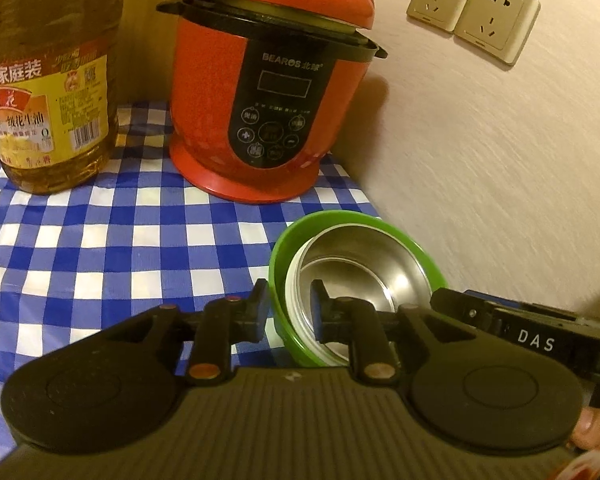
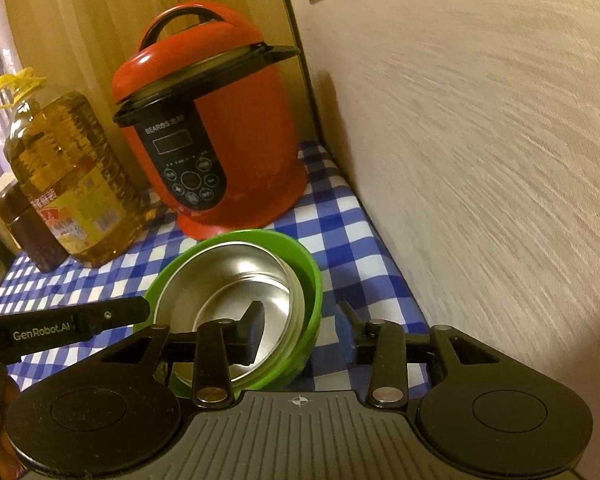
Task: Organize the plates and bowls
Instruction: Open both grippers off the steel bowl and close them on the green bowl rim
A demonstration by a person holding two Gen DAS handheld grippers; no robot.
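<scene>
A green bowl [image 1: 278,264] [image 2: 313,280] sits on the blue-checked cloth with a steel bowl [image 1: 364,276] [image 2: 240,280] nested inside it. My left gripper [image 1: 290,312] straddles the left rim of both bowls. One finger is outside the green wall and the other is inside the steel bowl, and the jaws are narrowly open. My right gripper [image 2: 302,332] straddles the right rim with its jaws wider open. Its left finger is inside the steel bowl and its right finger stands clear of the green wall. Each gripper's body shows at the edge of the other's view.
A red pressure cooker [image 1: 268,92] [image 2: 212,128] stands just behind the bowls. A large oil bottle [image 1: 48,80] [image 2: 72,184] and a dark jar [image 2: 28,228] are at the left. A textured wall [image 1: 500,160] with sockets [image 1: 472,12] bounds the right side of the checked cloth [image 1: 100,240].
</scene>
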